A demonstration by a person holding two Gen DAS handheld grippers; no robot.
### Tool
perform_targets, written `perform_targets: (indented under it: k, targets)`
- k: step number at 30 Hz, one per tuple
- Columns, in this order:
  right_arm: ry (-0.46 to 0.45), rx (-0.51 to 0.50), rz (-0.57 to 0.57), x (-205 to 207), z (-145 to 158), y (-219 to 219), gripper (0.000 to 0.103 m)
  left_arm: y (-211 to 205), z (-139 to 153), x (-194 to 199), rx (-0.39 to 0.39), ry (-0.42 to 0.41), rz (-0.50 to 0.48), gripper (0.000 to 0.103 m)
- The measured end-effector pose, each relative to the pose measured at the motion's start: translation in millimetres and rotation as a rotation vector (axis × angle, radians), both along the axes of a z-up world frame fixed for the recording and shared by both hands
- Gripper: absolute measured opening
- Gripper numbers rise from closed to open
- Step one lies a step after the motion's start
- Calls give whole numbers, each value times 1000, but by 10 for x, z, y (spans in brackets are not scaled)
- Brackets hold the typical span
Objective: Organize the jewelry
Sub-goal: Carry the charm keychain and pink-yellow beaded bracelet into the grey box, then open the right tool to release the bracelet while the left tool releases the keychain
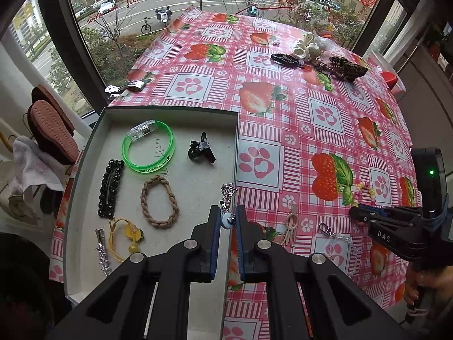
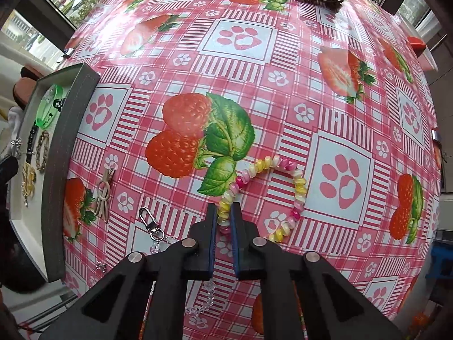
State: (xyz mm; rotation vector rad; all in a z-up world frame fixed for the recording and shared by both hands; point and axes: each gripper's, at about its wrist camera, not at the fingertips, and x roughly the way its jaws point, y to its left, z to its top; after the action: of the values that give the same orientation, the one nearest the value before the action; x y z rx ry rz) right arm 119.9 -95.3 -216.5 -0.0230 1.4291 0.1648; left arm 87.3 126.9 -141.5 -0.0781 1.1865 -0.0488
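My left gripper [image 1: 228, 215] is shut on a silver charm chain with a blue-white bead [image 1: 227, 220], held above the right wall of the grey tray [image 1: 170, 110]. In the tray lie a green bangle [image 1: 148, 148], a black beaded clip [image 1: 111, 188], a braided tan hair tie [image 1: 159, 205], a black claw clip [image 1: 201, 148], a yellow hair tie [image 1: 127, 236] and a silver clip [image 1: 102, 252]. My right gripper [image 2: 223, 215] is shut on a pink-and-yellow spiral bracelet [image 2: 297, 181] that lies on the tablecloth; the bracelet also shows in the left wrist view [image 1: 365, 191].
On the strawberry tablecloth [image 2: 240, 39] lie a beige hair tie [image 2: 103, 194], a clear bead keychain with a silver clasp [image 2: 150, 223], and far off a black coil tie [image 1: 284, 60], white scrunchies [image 1: 308, 46] and a leopard claw clip [image 1: 349, 68]. The tray sits at the table's left edge.
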Motion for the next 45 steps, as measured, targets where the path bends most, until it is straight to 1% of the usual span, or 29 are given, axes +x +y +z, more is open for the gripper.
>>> perform_targets:
  k: [4,8,12,16,23,27,30,33,36,40,45]
  targets:
    - [-46,64,-33,-15,198,-80,10,101,11,-84,-2,3,27,17]
    - [-107,112,3,21,502,9,10,255,5,-194,-3,16,67,17]
    - [-152,184,68,96,761,282,10,441,-10,-311,4,29,111,17]
    - [-160,258,169,188,870,755,10,661,-46,-428,6,42,165,17]
    - [-145,311,384,97,798,1598,10,1042,-210,-658,6,81,261,17]
    - [-107,321,449,105,652,1916,10,1257,-344,-744,13,100,324,17]
    - [-97,295,483,112,554,2080,10,1393,-455,-751,20,113,361,17]
    - [-86,261,501,150,431,2178,10,1480,-558,-729,34,124,384,17]
    - [-69,227,496,217,307,2216,10,1525,-644,-724,34,137,391,17]
    - [-37,212,464,297,175,2194,10,1523,-728,-717,49,149,384,17]
    - [8,206,431,336,29,2155,10,1509,-729,-708,74,142,377,17]
